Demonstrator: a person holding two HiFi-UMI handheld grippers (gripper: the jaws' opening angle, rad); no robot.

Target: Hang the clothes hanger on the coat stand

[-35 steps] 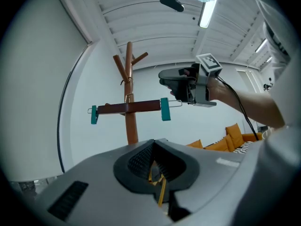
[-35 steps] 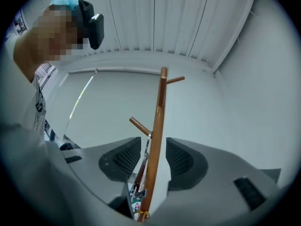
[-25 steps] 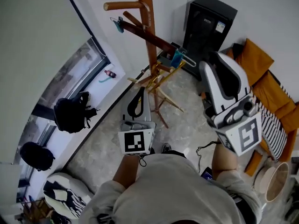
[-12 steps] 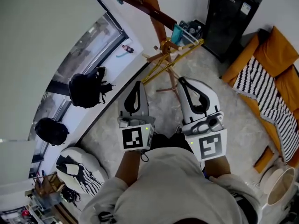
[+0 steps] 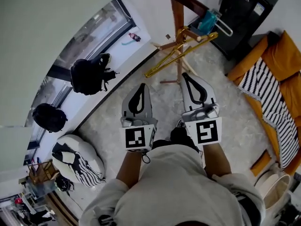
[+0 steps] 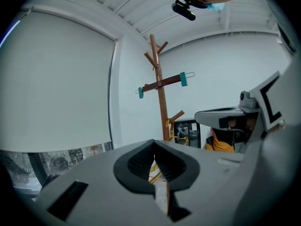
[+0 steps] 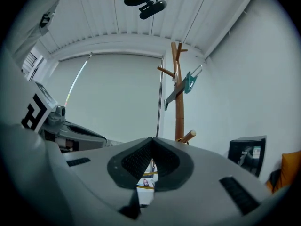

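While raised side by side before the body, aim toward twelve o'clock in the head view: left gripper at nine o'clock of right gripper, near but not touching. Closed tip to tip on the left, with nothing clamped; only floor and a strip of yellow visible through the slit lower down. Closed tip to tip on the right too, and empty. Well apart from both, at twelve o'clock, coat stand with clothes hanger on it: dark brown bar, teal clips at the ends, lying tilted across the wooden pole. In the left gripper view, clothes hanger across the coat stand below the top pegs, at twelve o'clock of the shut jaws. In the right gripper view, clothes hanger at one o'clock, steeply tilted against the coat stand. Leaning at the foot of the stand, yellow folding frame. At ten o'clock, black backpack; at one o'clock, black cabinet; at three o'clock, orange sofa with striped throw.
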